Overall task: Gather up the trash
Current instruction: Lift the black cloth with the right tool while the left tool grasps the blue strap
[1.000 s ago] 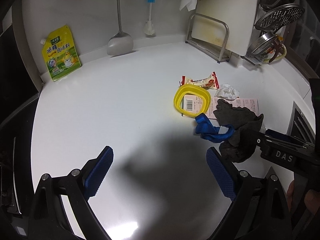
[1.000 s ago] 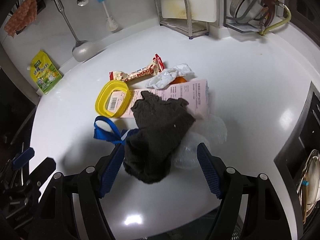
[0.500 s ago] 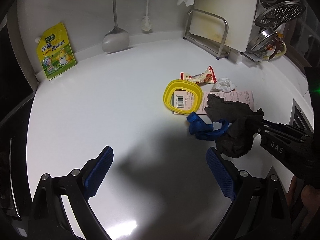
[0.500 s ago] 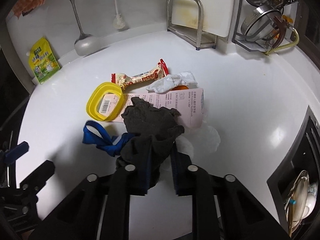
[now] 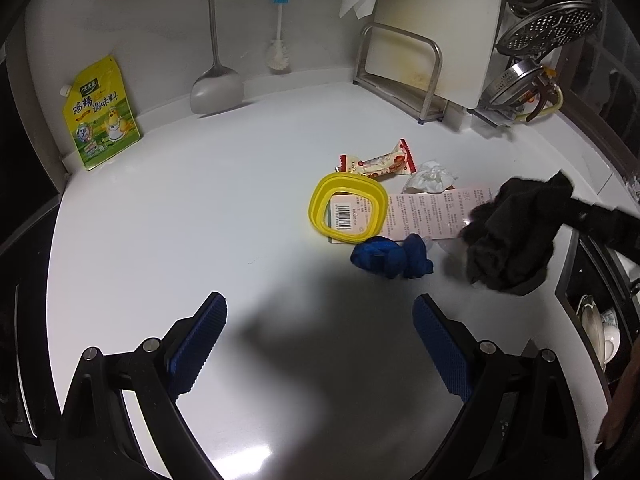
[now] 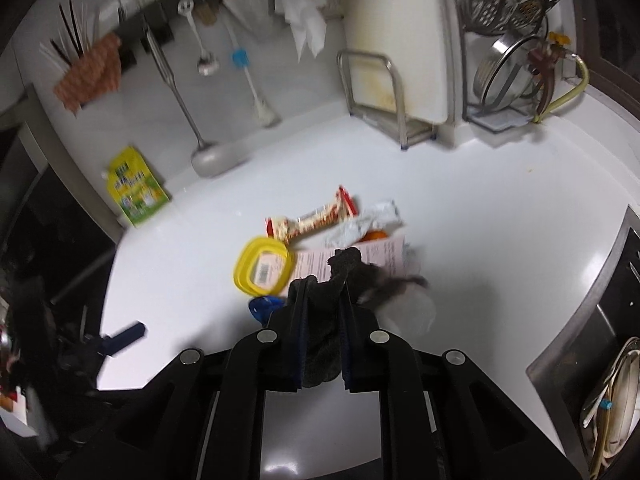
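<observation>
white countertop point(image 5: 200, 216), white wall point(image 5: 160, 36), dish rack point(image 6: 520, 60) at right, glare.

A dark grey cloth point(image 6: 324, 344), crumpled and limp, hangs above the white counter point(image 5: 200, 220) instead of lying on it. On the counter lie a yellow ring-shaped lid point(image 5: 347, 211), a pink printed receipt point(image 5: 428, 212), a snack wrapper point(image 5: 380, 162), a crumpled white tissue point(image 5: 430, 176) and a blue band point(image 5: 390, 258), all close together.
</observation>
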